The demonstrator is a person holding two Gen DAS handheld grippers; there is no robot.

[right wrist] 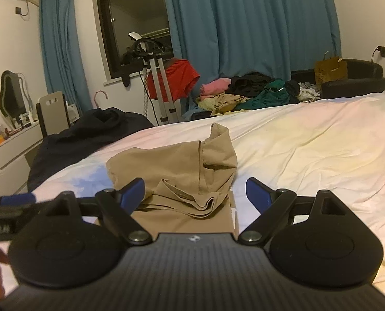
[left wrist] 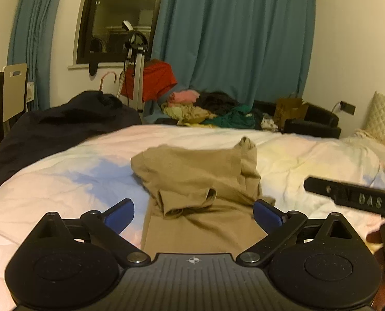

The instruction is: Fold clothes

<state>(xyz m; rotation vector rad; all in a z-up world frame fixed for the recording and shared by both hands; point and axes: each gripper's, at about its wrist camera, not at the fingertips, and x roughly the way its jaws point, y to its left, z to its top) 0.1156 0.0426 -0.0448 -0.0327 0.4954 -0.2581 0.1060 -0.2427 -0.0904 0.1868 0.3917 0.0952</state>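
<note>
A tan garment (left wrist: 197, 178) lies partly folded on the pastel bedspread (left wrist: 63, 181), its far part bunched over a flat near part. My left gripper (left wrist: 193, 213) is open and empty, its blue pads either side of the garment's near part, just above it. In the right wrist view the same tan garment (right wrist: 182, 171) lies ahead, and my right gripper (right wrist: 195, 194) is open and empty over its near edge. The right gripper's body shows at the right edge of the left wrist view (left wrist: 355, 197); the left gripper's finger shows at the left of the right wrist view (right wrist: 13, 199).
A dark blanket (left wrist: 63, 121) lies heaped at the bed's far left. A pile of mixed clothes (left wrist: 210, 111) sits beyond the bed near the blue curtains (left wrist: 231, 39). A red garment (left wrist: 156, 77) hangs on a stand. A pillow (left wrist: 384, 119) is at the right.
</note>
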